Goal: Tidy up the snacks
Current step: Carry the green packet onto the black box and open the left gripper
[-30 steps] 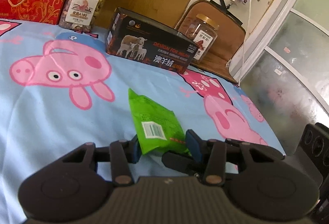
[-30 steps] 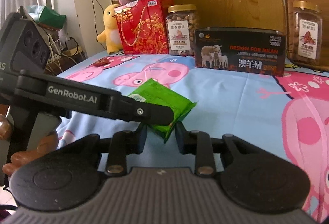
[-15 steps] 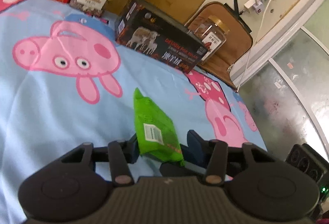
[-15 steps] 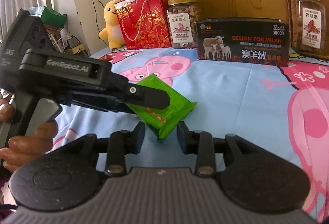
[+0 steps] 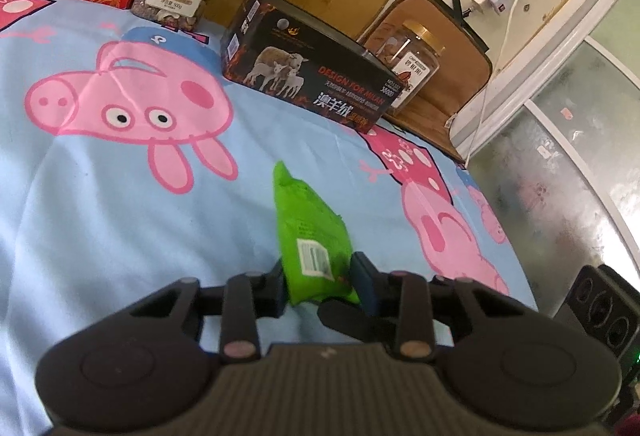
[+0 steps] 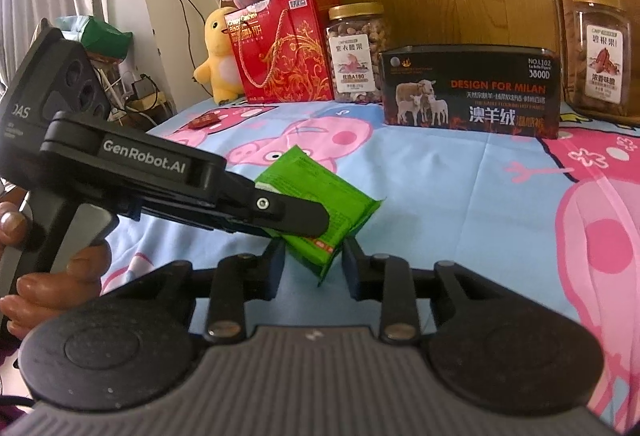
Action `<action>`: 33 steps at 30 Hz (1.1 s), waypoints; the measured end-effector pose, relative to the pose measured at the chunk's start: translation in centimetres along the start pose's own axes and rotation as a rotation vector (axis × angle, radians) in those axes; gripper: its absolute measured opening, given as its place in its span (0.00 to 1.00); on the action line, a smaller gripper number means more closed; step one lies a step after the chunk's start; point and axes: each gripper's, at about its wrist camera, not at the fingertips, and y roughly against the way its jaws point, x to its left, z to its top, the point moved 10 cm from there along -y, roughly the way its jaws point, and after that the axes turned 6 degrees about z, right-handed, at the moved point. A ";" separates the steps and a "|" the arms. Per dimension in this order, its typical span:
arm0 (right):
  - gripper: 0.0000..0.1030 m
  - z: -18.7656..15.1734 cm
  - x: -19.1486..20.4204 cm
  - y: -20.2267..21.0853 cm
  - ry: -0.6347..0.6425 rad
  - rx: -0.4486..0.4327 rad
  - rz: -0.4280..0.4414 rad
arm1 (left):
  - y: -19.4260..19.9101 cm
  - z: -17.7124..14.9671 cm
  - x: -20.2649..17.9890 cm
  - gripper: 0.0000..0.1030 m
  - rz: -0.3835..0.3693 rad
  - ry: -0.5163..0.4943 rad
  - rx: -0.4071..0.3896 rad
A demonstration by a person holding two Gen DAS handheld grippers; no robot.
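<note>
Green snack packet (image 5: 311,236) sits out on the cartoon-pig bedsheet (image 5: 100,203), well short of the red gift box (image 6: 280,47), nut jar (image 6: 356,51) and black tin (image 6: 468,91) lined up at the headboard. Left gripper (image 5: 318,286) has just been closing, its fingers pinching the packet's near end. Right gripper (image 6: 312,266) has also narrowed around the packet's corner; whether its pads press is hard to judge. Best to lift with one firm grip, avoiding twisting the film.
</note>
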 end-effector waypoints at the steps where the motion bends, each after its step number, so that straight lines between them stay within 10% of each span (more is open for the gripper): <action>1: 0.33 0.0 0.0 -0.1 -0.001 0.005 0.000 | 0.1 0.1 0.1 0.41 0.012 -0.001 -0.002; 20: 0.29 0.0 0.2 -0.7 0.029 0.011 -0.023 | 1.2 1.2 0.0 0.20 -0.042 0.006 -0.026; 33: 0.28 12.5 -5.1 -1.2 0.135 -0.192 -0.128 | -1.2 15.8 -5.6 0.20 -0.061 -0.138 -0.174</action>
